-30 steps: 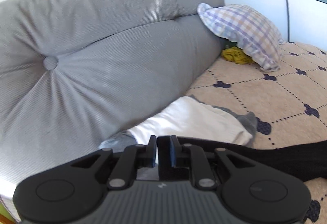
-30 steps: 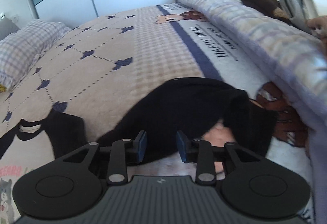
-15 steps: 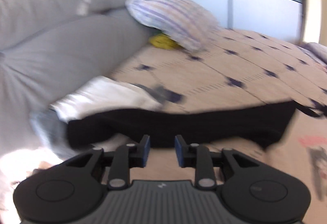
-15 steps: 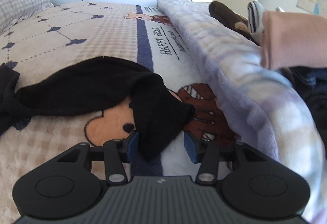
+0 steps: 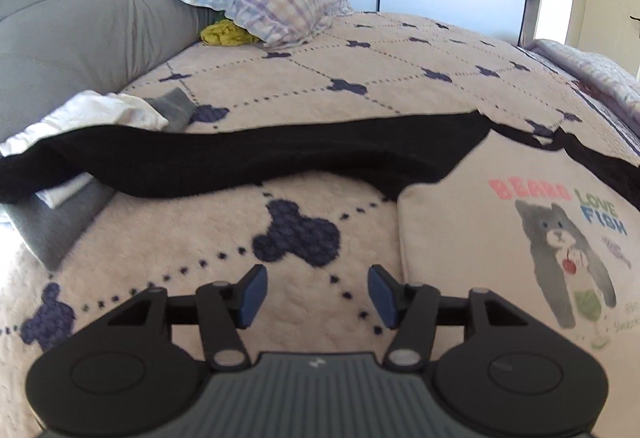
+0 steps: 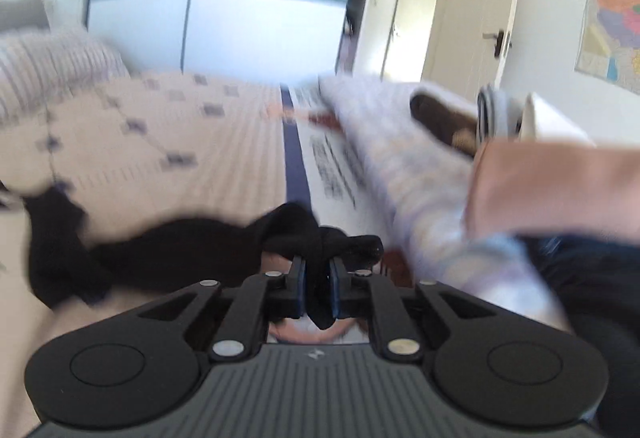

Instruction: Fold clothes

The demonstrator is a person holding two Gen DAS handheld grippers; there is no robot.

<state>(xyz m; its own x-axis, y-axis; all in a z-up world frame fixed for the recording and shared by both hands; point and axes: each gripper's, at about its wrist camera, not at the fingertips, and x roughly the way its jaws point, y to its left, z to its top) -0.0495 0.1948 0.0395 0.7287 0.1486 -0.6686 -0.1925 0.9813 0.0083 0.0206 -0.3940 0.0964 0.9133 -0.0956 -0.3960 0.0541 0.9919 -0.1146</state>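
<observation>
Raglan shirt spread on the bed, one black sleeve pinched at the right

Only the left wrist view shows the shirt [image 5: 500,222] front, cream with a grey cat and the print "BEARS LOVE FISH", its left sleeve [image 5: 240,158] lying across the blanket [image 5: 360,78] onto a folded pile [image 5: 92,110]; the left gripper [image 5: 316,294] hovers with jaws wide apart; only the blurred right wrist view shows the right gripper [image 6: 318,288] clamped on the right sleeve [image 6: 192,246], plus a wall map [image 6: 612,22], lettering unreadable.
</observation>
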